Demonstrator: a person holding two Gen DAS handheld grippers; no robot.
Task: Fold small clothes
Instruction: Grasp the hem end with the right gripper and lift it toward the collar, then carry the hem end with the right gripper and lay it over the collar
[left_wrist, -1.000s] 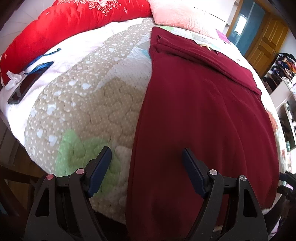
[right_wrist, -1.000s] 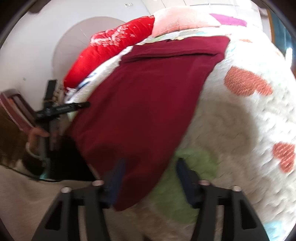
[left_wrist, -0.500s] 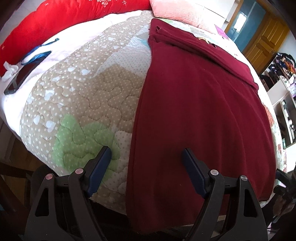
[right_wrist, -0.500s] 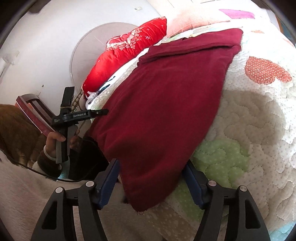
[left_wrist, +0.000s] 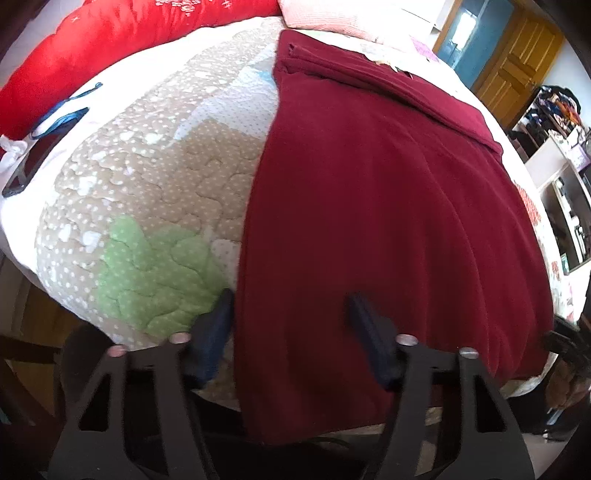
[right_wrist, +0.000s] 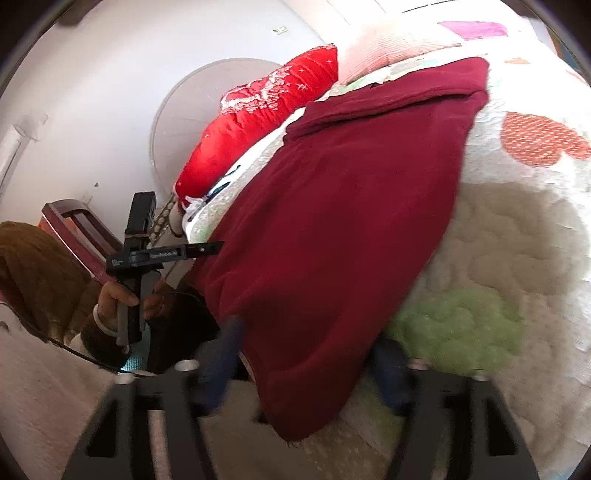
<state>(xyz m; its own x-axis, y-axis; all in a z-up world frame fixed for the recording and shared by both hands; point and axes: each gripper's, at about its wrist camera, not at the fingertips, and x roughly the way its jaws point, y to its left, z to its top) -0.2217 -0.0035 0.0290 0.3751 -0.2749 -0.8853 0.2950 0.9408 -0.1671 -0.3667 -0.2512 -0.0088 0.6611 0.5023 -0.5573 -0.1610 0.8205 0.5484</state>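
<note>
Here, in the left wrist view, the left gripper (left_wrist: 291, 314), closing partway, straddles the maroon garment's (left_wrist: 388, 206) near left edge on the quilted bed (left_wrist: 155, 206), a phone (left_wrist: 27, 166) at nine o'clock, while in the right wrist view the right gripper (right_wrist: 310, 354), also narrowing, brackets its hanging corner, not visibly pinching.

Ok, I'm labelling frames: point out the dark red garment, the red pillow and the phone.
dark red garment (left_wrist: 388, 229): left wrist view, middle of the spread cloth.
red pillow (left_wrist: 122, 40): left wrist view, middle of its front.
phone (left_wrist: 31, 164): left wrist view, dark screen.
</note>
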